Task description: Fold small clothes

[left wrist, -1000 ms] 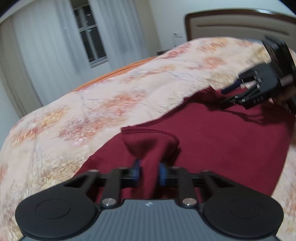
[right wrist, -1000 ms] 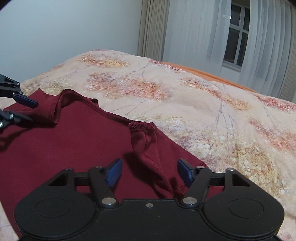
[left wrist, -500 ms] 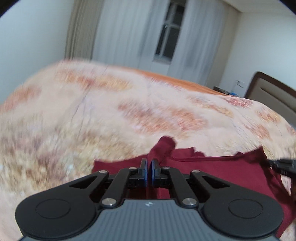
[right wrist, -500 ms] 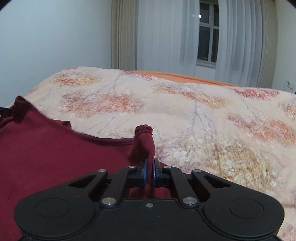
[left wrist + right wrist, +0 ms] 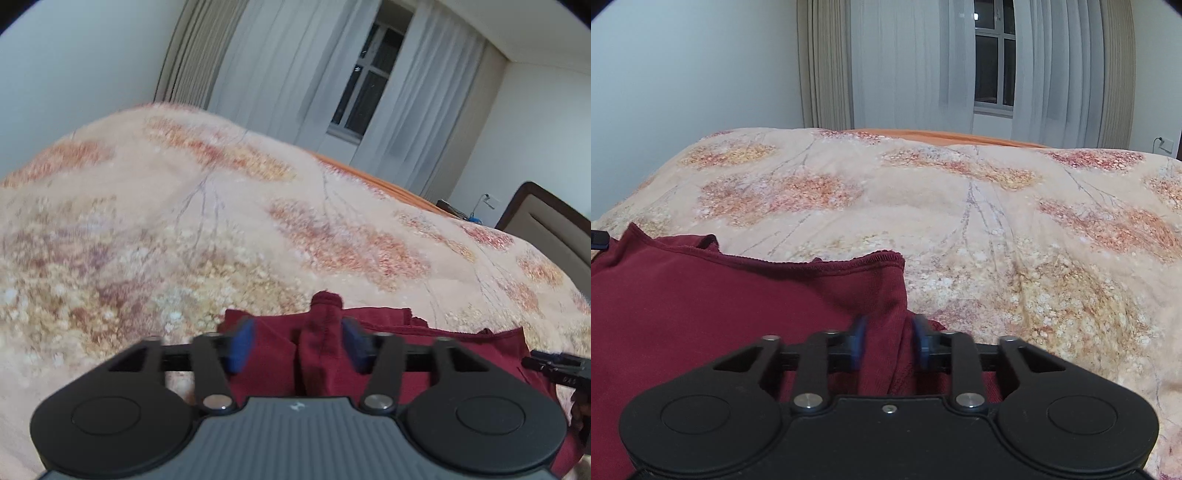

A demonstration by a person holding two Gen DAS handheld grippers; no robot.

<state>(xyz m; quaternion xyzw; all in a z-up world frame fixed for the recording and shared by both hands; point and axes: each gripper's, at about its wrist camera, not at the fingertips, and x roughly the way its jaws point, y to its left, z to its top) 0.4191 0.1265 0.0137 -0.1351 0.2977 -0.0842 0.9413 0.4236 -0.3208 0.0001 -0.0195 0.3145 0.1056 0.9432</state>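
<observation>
A dark red garment [image 5: 720,295] lies on the bed, its hemmed corner [image 5: 892,256] flat on the bedspread. My right gripper [image 5: 890,341] sits low over its right edge, jaws opening; a fold of the cloth runs between the blue pads [image 5: 858,339], which no longer press it. My left gripper [image 5: 299,345] hovers over the garment's [image 5: 461,343] left end, jaws also opening. A pinched ridge of cloth [image 5: 321,325] still stands up between its pads, free of both. The right gripper's tip [image 5: 554,365] shows at the left wrist view's right edge.
A beige floral bedspread [image 5: 997,221] covers the bed around the garment. Curtains and a window [image 5: 993,70] stand behind the bed, and a headboard [image 5: 554,221] is on the right in the left wrist view.
Both grippers were shut on pinched folds of the red cloth half a second ago; now their jaws have parted and the right corner has dropped flat. The left view rolled and swung left earlier.
</observation>
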